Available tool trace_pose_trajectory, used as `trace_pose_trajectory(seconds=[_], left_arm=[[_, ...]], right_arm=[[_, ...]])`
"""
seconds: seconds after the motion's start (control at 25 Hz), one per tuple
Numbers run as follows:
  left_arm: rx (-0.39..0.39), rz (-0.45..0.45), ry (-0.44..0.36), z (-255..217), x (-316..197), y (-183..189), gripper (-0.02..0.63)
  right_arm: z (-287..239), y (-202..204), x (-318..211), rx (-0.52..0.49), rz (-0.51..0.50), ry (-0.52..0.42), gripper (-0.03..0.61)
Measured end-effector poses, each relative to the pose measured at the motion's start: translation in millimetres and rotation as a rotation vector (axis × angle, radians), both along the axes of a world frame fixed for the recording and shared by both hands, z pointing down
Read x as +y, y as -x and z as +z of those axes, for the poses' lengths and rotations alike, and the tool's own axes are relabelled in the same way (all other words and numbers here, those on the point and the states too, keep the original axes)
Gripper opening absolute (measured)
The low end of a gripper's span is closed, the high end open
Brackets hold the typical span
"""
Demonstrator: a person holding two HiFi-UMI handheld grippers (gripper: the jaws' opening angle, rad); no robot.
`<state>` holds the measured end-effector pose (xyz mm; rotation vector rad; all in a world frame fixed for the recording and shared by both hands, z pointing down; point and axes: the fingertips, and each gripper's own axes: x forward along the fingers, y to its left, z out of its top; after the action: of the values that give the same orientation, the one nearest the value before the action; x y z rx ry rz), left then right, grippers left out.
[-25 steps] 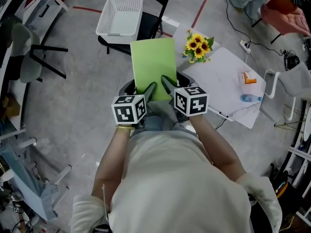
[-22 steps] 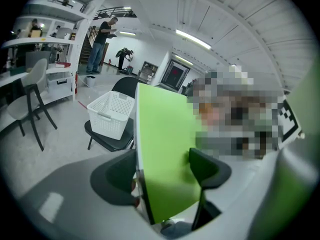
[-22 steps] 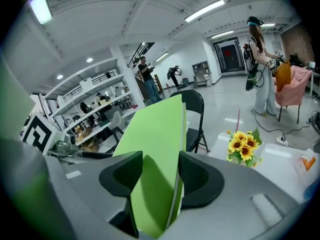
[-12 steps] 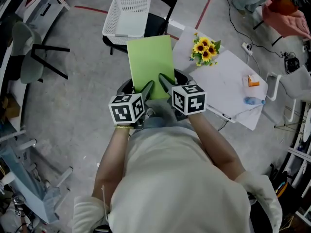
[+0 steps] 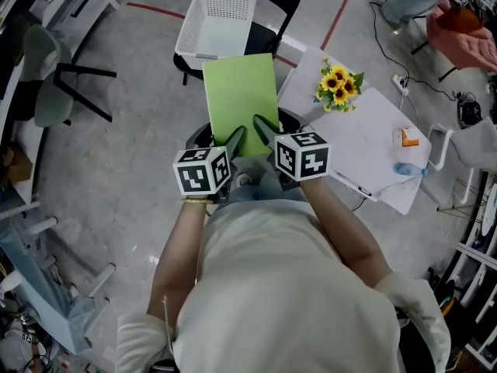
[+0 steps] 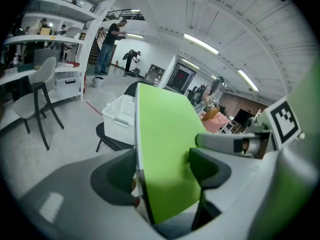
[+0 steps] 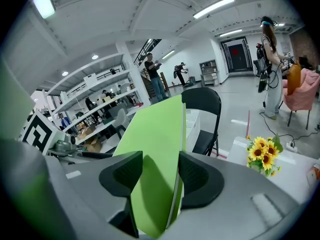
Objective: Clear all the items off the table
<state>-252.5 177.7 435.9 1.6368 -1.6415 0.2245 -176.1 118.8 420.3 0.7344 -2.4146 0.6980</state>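
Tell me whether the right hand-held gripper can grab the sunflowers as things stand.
Probably not: the right hand-held gripper is clamped on the green folder, which the left hand-held gripper also holds. The sunflowers stand unblocked on the white table.

The folder (image 5: 241,95) is lime green, the basket (image 5: 229,6) white, the sunflowers (image 5: 339,86) yellow.

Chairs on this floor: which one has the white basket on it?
The black folding chair, straight ahead beyond the green folder; the white basket sits on its seat. The pale chair at the left has no basket.
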Motion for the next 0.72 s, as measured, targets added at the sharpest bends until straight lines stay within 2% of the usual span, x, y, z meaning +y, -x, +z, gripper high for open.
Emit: trace_pose_trajectory(seconds=[0.48, 0.72], left_arm=[[0.013, -0.043, 0.007, 6, -8, 26, 0.336], [0.014, -0.076, 0.017, 11, -22, 52, 0.336]], right_arm=[[5, 29, -11, 0.012, -0.049, 0.009, 0.221], [10, 57, -28, 0.008, -0.082, 0.017, 0.222]])
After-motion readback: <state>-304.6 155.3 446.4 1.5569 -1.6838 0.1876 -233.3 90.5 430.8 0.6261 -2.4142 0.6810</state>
